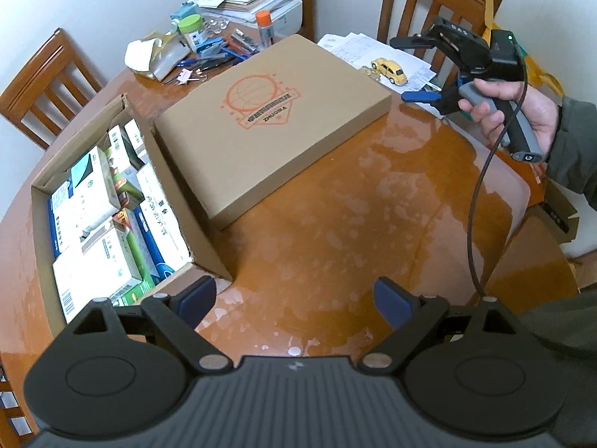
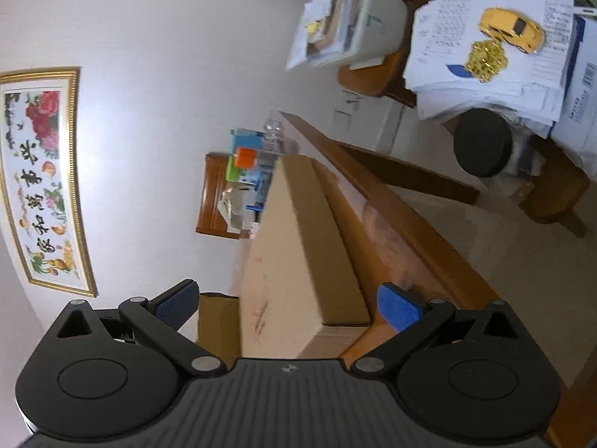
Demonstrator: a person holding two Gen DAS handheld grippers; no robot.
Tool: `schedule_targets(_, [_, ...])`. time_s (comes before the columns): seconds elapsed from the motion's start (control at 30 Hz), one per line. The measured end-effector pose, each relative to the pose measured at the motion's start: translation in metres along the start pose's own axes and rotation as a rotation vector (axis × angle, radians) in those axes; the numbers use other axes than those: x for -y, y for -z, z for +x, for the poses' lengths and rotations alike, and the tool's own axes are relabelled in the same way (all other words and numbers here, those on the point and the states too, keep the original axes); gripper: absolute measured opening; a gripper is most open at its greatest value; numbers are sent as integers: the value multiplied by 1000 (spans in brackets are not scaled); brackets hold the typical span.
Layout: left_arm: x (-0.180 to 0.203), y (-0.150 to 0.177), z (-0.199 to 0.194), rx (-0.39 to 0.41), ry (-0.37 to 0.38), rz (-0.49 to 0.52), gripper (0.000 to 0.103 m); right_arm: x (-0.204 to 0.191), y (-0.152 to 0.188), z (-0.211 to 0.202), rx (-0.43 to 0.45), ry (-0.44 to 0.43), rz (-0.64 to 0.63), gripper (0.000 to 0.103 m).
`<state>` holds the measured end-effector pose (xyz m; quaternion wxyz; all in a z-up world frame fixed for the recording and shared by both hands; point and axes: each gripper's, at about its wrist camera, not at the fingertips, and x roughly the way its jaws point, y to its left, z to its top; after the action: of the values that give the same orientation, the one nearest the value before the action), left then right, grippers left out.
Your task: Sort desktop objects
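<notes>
Both grippers, left [image 1: 294, 298] and right [image 1: 419, 69], are held wide open and empty, small packets are seen packed in the open carton [image 1: 112, 201] at the table's [image 1: 335, 205] left edge, while pens and jars [image 1: 209, 44] lie loose at its far edge.

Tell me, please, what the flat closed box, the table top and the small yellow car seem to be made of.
Flat closed box: brown cardboard, matte, with orange print. Table top: probably wood under a glossy varnish, since it mirrors the light. Yellow car: shiny painted metal or plastic; cannot tell which.
</notes>
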<state>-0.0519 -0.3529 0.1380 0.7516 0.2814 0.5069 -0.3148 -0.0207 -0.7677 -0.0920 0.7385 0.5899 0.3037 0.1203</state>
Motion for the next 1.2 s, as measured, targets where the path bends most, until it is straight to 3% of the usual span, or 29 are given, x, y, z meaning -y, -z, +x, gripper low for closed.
schedule_targets(0.1, [0, 0, 1, -7, 0, -1, 92, -7, -1, 5, -23, 31, -43, 103])
schedule_targets(0.4, [-3, 7, 5, -23, 6, -6, 92, -55, 7, 34, -85, 239, -363, 103])
schedule_targets(0.8, [-22, 18, 7, -28, 8, -45, 92, -76, 10, 84, -225, 345, -429, 103])
schedule_targets(0.93, [-28, 20, 8, -27, 13, -65, 92, -71, 10, 81, -232, 314, -342, 103])
schedule_targets(1.2, [-34, 17, 15, -26, 36, -55, 92, -75, 21, 50, -134, 198, -255, 103])
